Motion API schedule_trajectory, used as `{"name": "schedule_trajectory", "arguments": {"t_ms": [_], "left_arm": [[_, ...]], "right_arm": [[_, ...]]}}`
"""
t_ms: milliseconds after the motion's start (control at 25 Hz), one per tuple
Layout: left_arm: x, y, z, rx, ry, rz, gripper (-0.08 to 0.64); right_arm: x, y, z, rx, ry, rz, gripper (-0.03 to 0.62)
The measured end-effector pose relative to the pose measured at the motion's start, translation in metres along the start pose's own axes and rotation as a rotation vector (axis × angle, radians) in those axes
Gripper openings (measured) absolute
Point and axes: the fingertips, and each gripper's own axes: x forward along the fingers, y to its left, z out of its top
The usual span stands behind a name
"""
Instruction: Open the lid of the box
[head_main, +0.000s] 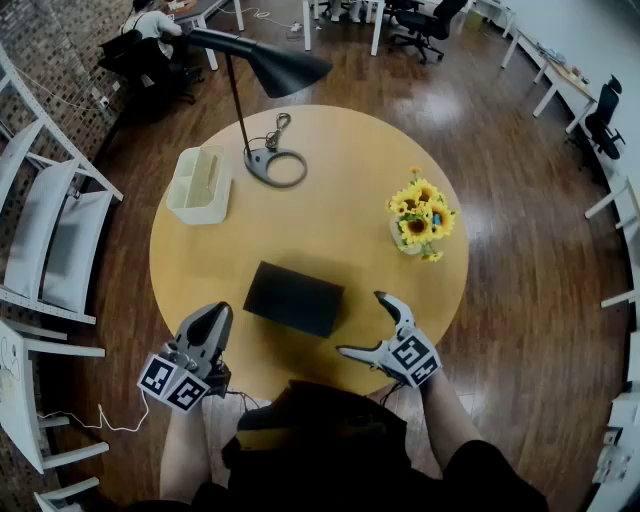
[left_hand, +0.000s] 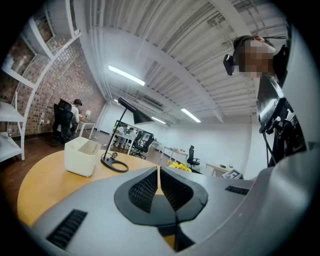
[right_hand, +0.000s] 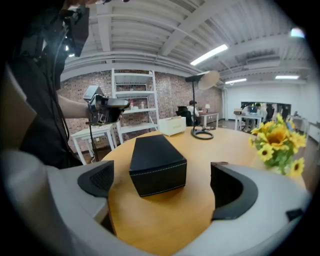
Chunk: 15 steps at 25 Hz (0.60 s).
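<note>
Round table (head_main: 200, 260), shut box (head_main: 294, 298), grippers apart

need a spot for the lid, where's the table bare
Widest bare patch: mid table, between lamp base, sunflowers and black box. Smaller one between white bin and box. Crowded: near edge, left tool and right tool.

One round wooden table (head_main: 200, 262). On it, four things in all: one black box (head_main: 293, 298), one white open-topped bin (head_main: 199, 184), one black desk lamp (head_main: 275, 68) and one vase of sunflowers (head_main: 422, 215). At the near edge, two grippers, one left gripper (head_main: 217, 313) and one right gripper (head_main: 360, 322), each with one marker cube (head_main: 172, 380). Beyond the table, one seated person (head_main: 150, 20) in the far corner and at least three black office chairs (head_main: 603, 108). Exact chair tally unclear.
</note>
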Motion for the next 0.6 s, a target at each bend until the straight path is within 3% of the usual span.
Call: {"name": "schedule_trajectory", "arguments": {"t_ms": [160, 240, 320, 440, 600], "left_arm": [[0.029, -0.003, -0.027, 0.076, 0.115, 0.000, 0.018], [0.045, -0.003, -0.038, 0.084, 0.164, -0.016, 0.079], [0.059, -0.004, -0.050, 0.104, 0.212, -0.036, 0.087], [0.074, -0.011, -0.076, 0.160, 0.334, -0.096, 0.130], [0.083, -0.028, -0.105, 0.232, 0.471, -0.200, 0.135]], "right_arm": [[0.023, -0.009, -0.015, -0.035, 0.042, 0.059, 0.618], [0.033, -0.015, -0.023, -0.061, 0.058, 0.092, 0.620], [0.045, -0.020, -0.028, -0.082, 0.058, 0.120, 0.618], [0.058, -0.018, -0.031, -0.115, 0.050, 0.162, 0.620], [0.067, -0.010, -0.032, -0.152, 0.035, 0.202, 0.620]]}}
